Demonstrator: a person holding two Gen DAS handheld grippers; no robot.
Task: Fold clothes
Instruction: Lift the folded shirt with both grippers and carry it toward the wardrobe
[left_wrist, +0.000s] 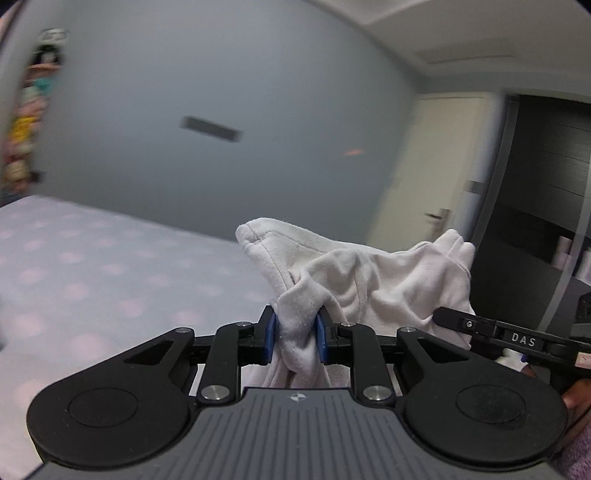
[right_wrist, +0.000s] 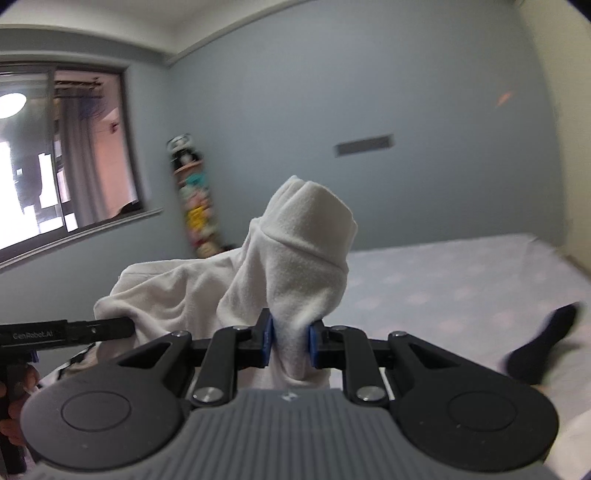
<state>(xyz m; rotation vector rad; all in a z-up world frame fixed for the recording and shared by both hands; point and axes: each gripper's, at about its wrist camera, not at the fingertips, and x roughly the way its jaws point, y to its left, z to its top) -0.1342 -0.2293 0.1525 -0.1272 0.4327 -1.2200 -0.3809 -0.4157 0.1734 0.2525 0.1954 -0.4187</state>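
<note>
Above the dotted bed (left_wrist: 92, 266), both grippers' jaws clamped on soft, bunched white garment (left_wrist: 351, 280).

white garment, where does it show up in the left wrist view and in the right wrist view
Left wrist view: the white garment sits low and right of centre, bunched between the left gripper jaws, spreading right toward the other gripper.
Right wrist view: it sits at centre, rising in a hood-like peak from the right gripper jaws, trailing left.
Shared landmark: the dark rectangular vent on the blue-grey wall.
</note>
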